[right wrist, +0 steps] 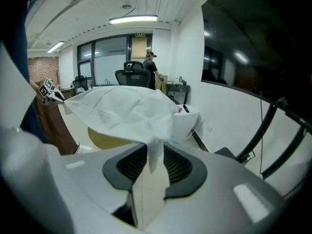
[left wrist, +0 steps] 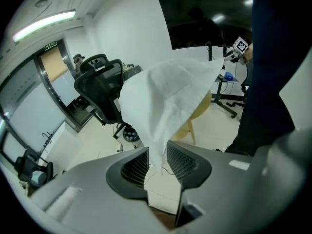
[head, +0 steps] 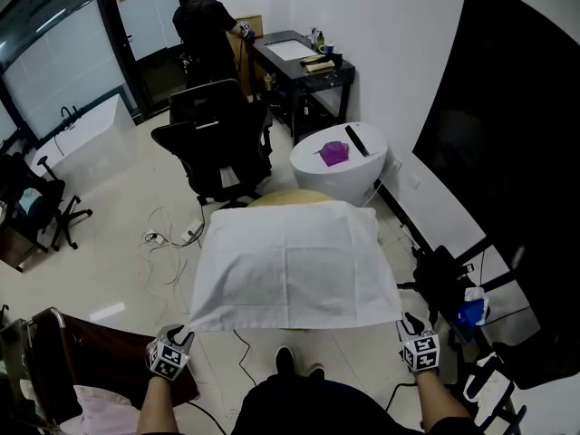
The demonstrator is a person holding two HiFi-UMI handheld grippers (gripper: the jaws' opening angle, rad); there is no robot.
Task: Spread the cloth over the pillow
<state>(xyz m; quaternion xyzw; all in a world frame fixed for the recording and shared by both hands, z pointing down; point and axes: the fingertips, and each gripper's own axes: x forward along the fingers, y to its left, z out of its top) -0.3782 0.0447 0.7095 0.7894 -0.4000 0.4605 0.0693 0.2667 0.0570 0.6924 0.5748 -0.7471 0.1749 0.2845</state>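
Observation:
A white cloth (head: 294, 265) lies spread over the pillow, which shows only as a raised shape along the far edge (head: 290, 211), on a round yellowish table (head: 290, 196). My left gripper (head: 181, 336) sits at the cloth's near left corner and my right gripper (head: 410, 320) at the near right corner. In the left gripper view the corner of the cloth (left wrist: 165, 96) hangs down between the parted jaws of the left gripper (left wrist: 157, 159). In the right gripper view a corner of the cloth (right wrist: 126, 111) likewise hangs loose between the right gripper's (right wrist: 155, 157) parted jaws.
A black office chair (head: 217, 139) stands just behind the table, and a white round table (head: 362, 175) with a purple item is at the back right. Cables (head: 168, 238) lie on the floor at left. A black stand (head: 444, 275) is close on the right, brown furniture (head: 91, 352) near left. A person (head: 207, 25) stands far back.

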